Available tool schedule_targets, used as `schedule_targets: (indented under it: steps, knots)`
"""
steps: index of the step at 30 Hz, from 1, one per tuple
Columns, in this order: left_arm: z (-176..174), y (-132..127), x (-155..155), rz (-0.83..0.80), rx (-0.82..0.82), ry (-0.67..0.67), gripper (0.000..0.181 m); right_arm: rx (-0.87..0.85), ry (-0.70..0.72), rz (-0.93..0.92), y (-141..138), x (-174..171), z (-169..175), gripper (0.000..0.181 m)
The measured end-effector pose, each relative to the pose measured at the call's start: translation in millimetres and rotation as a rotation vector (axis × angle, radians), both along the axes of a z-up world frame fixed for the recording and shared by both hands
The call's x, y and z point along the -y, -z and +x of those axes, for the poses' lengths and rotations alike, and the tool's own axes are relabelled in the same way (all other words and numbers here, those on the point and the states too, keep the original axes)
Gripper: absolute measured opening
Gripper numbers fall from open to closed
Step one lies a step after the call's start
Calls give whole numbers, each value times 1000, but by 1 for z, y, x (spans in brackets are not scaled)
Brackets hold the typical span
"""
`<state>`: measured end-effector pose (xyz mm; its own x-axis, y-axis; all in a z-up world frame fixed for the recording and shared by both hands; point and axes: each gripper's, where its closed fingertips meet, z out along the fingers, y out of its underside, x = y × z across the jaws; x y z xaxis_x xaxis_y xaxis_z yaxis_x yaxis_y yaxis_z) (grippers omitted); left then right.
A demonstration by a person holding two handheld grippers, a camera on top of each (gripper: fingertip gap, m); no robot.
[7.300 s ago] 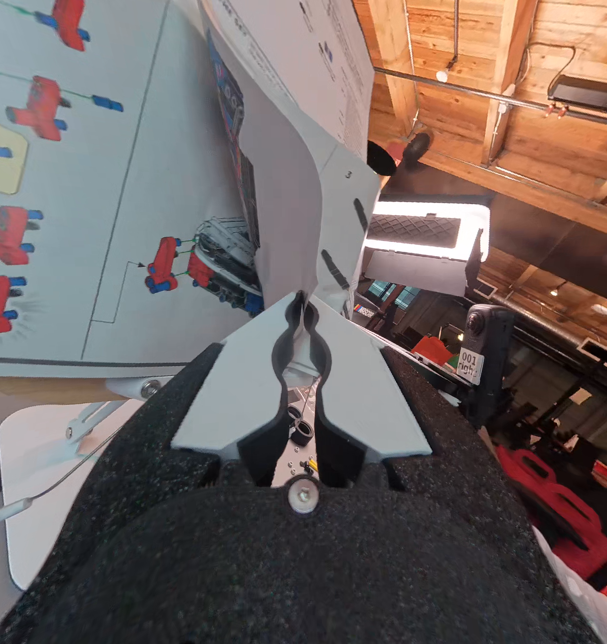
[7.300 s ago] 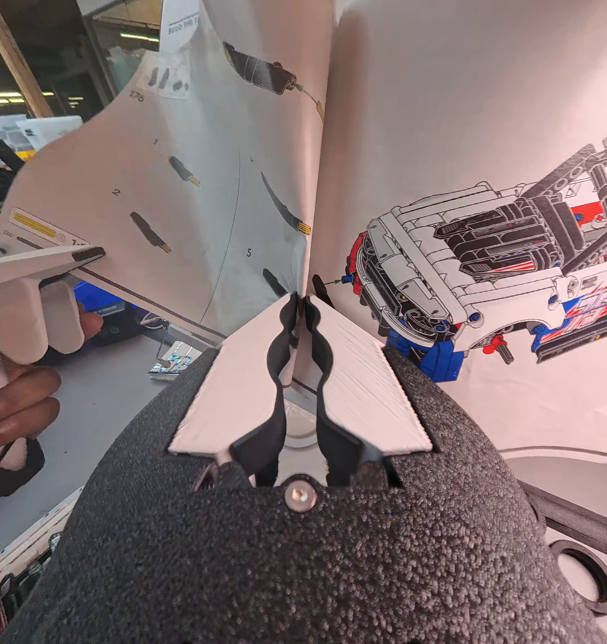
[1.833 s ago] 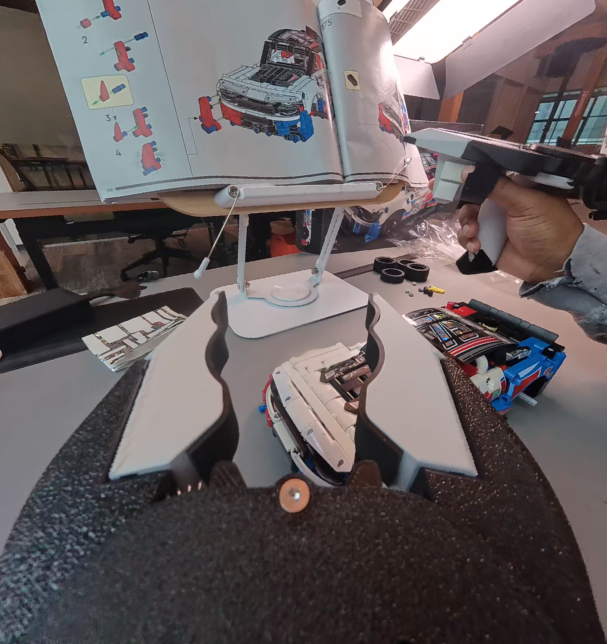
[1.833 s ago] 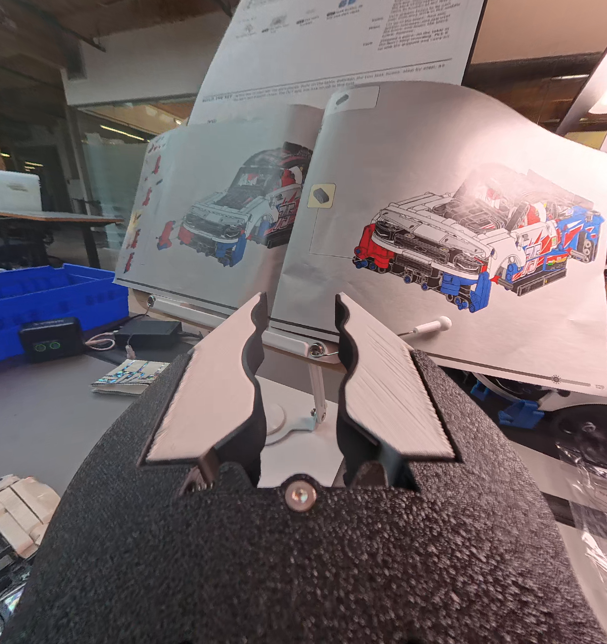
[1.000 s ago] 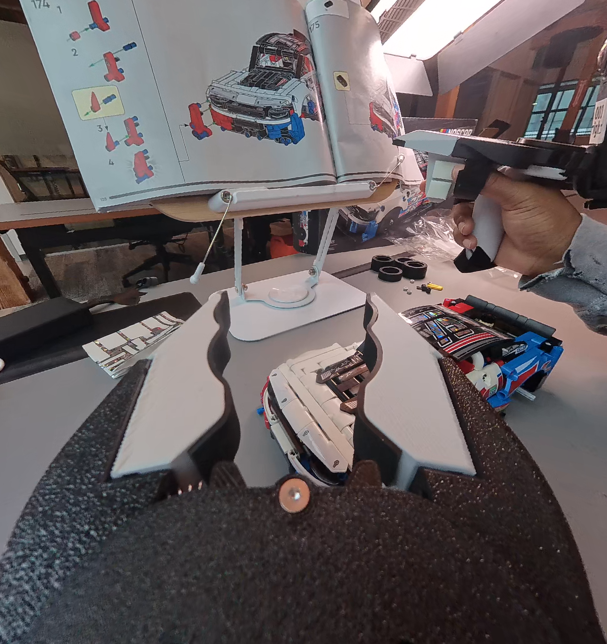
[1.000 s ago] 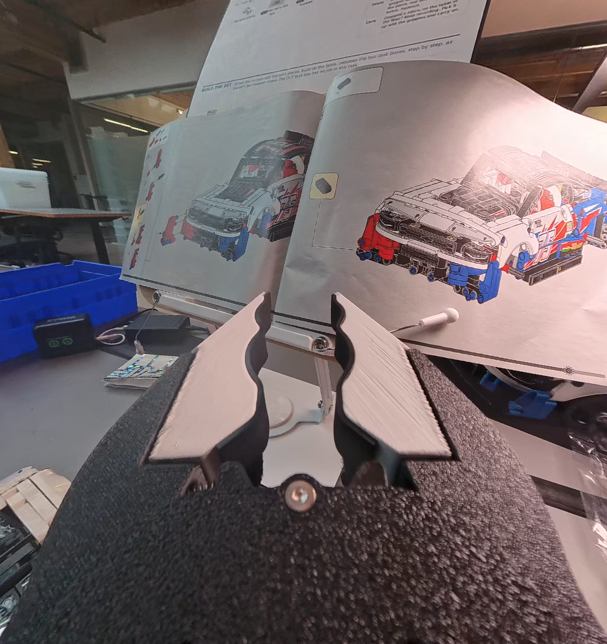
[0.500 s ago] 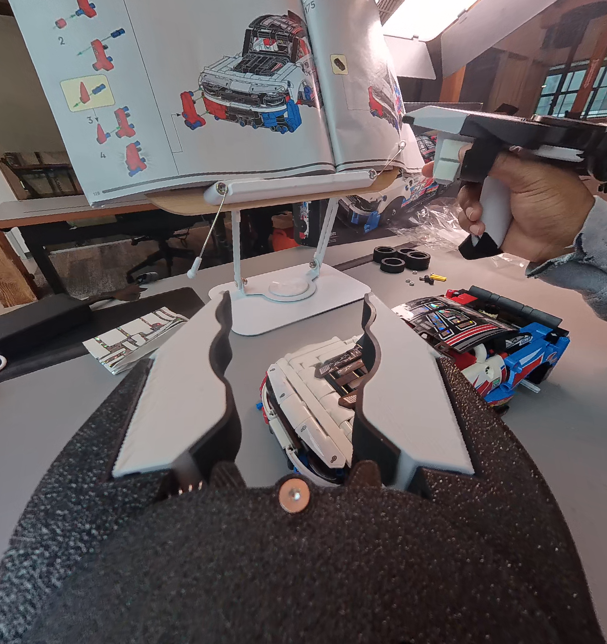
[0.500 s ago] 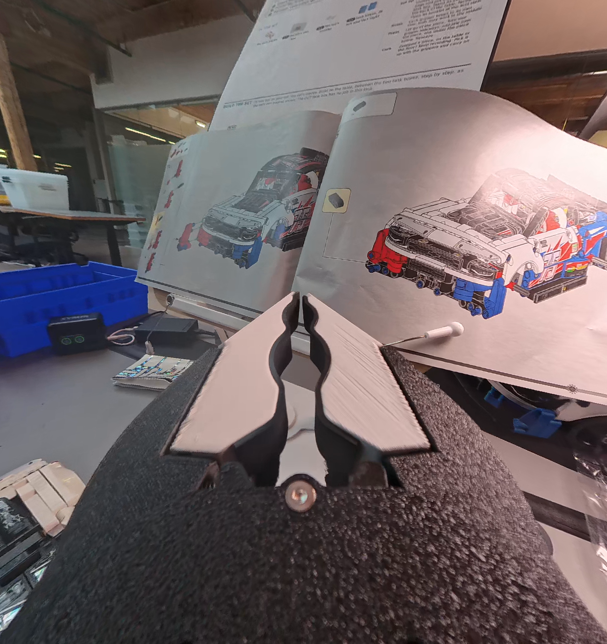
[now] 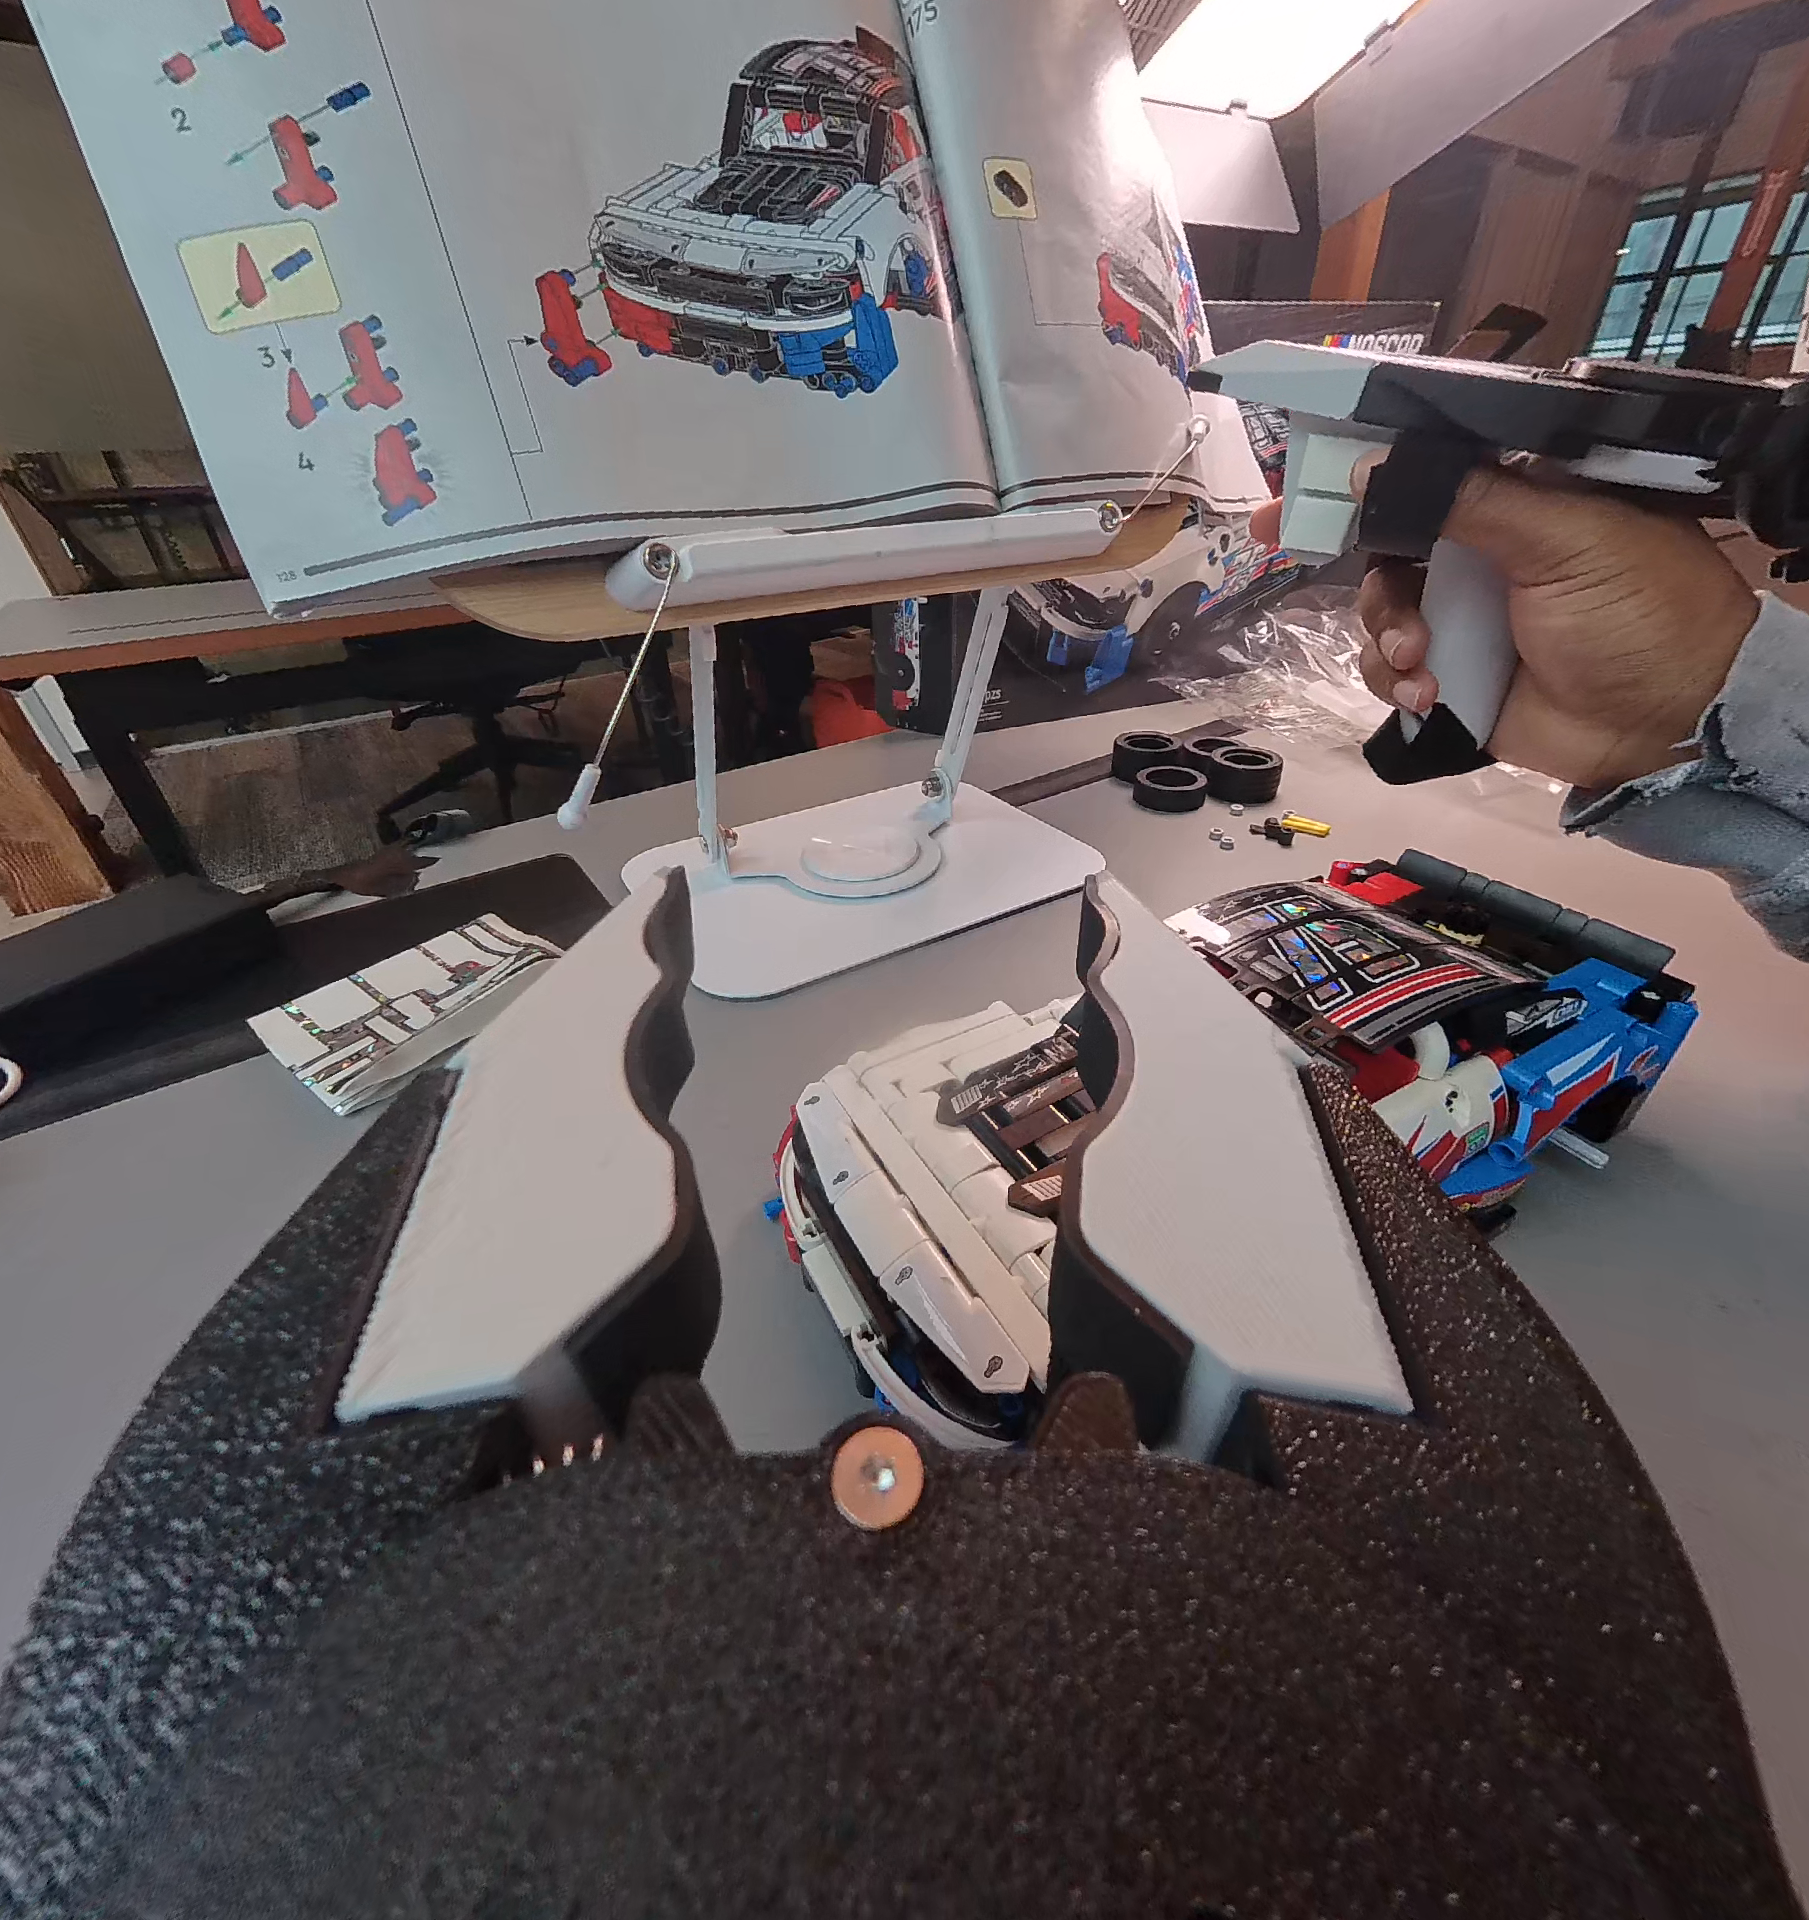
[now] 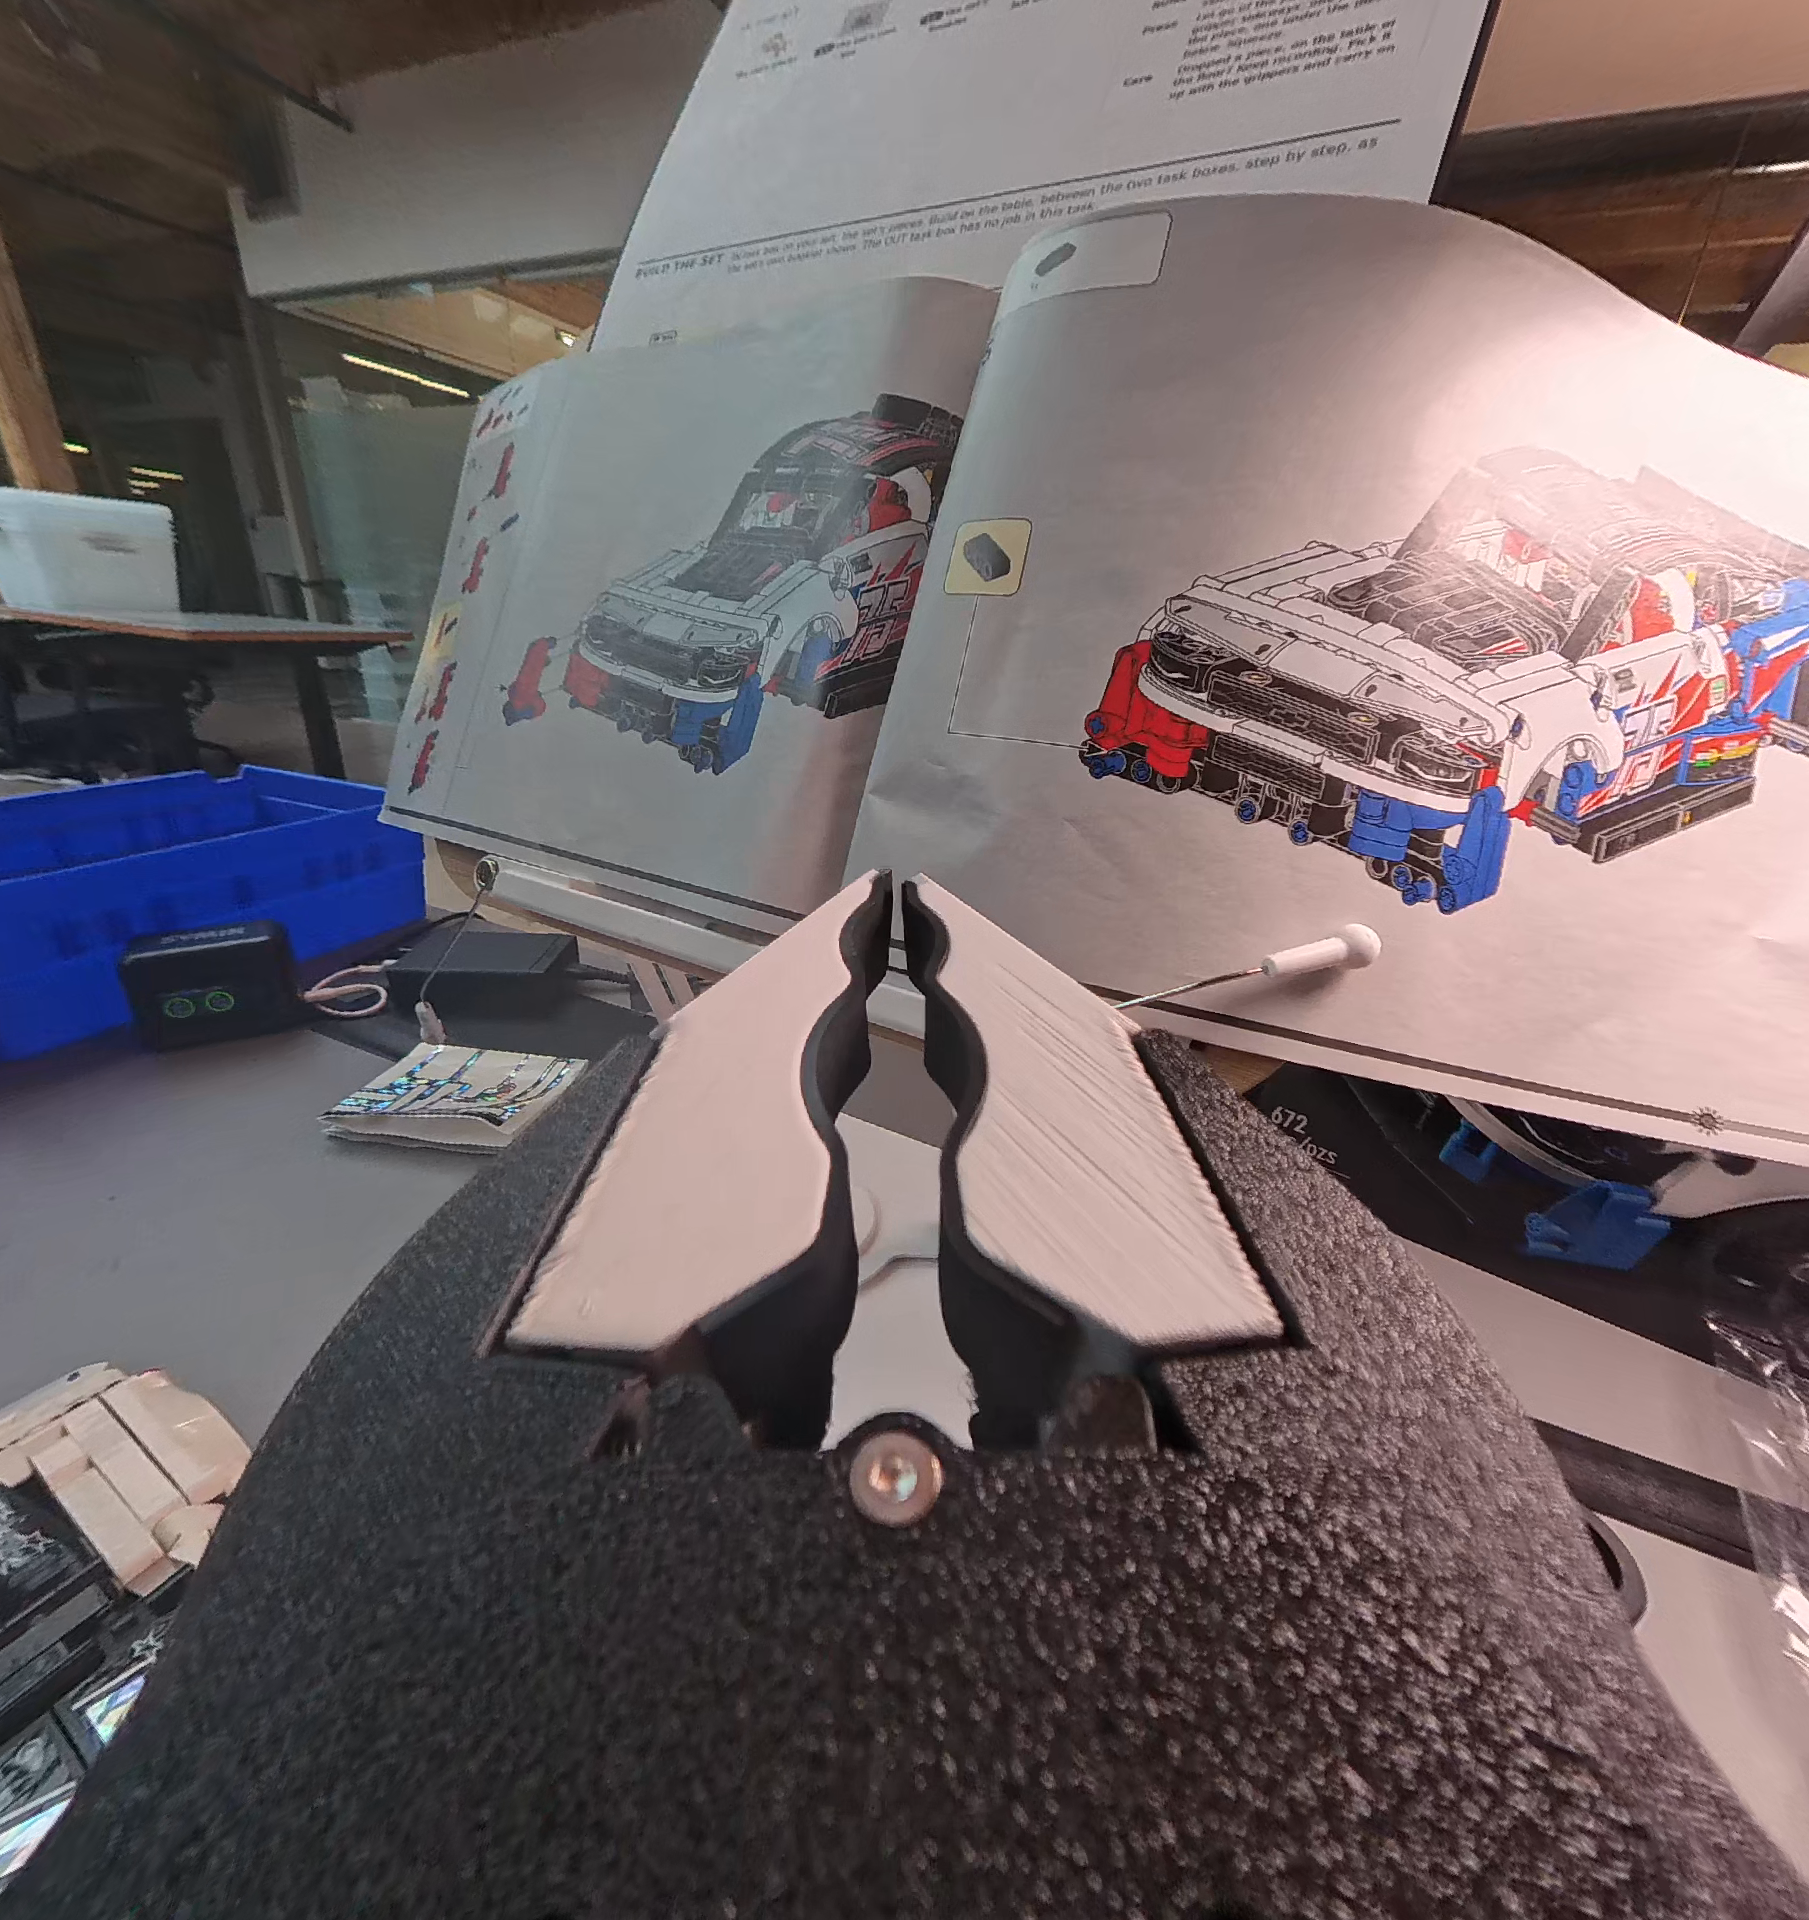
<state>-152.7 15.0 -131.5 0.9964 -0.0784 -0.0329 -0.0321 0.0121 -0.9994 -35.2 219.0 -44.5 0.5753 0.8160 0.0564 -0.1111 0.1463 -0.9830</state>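
Note:
My left gripper (image 9: 884, 914) is open and empty, held above the grey table over a white brick-built car front section (image 9: 921, 1195). A red, blue and black car body section (image 9: 1440, 1029) lies to its right. An open instruction booklet (image 9: 609, 260) rests on a white stand (image 9: 858, 883) behind them. My right gripper (image 10: 895, 888) is shut and empty, held in the air in front of the booklet's right page (image 10: 1347, 644). It also shows in the left wrist view (image 9: 1222, 379), held by a hand (image 9: 1565, 613).
Black tyres (image 9: 1196, 769) and small loose parts (image 9: 1274, 829) lie beyond the car body. A sticker sheet (image 9: 401, 1013) lies left of the stand, also in the right wrist view (image 10: 453, 1101). A blue parts tray (image 10: 152, 862), a black device (image 10: 209, 982) and clear plastic wrap (image 9: 1284, 655) sit farther off. The left gripper's tips are roughly 25 centimeters from the right gripper's.
Both grippers let go of the booklet pages and drew back. The left stays open over the white car section. The right gripper's jaws went from partly open to shut in the last second.

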Motion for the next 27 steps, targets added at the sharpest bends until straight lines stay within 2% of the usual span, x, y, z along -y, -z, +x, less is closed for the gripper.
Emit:
schedule_targets:
  steps: [10,14,18,21,27]
  knots:
    - [-1,1,0,-1,-1,-5,73,-7,46,-23,3,-9,6,7]
    - [-3,5,-2,-15,-24,-20,73,14,41,-12,4,-9,-2,5]
    - [-4,10,-4,-27,-36,-28,71,65,74,47,-7,-19,-16,2]
    - [-3,10,-4,-28,-36,-25,71,95,118,99,-30,-35,-28,2]
    - [-3,9,-4,-27,-37,-24,70,78,123,151,-98,-60,-50,4]
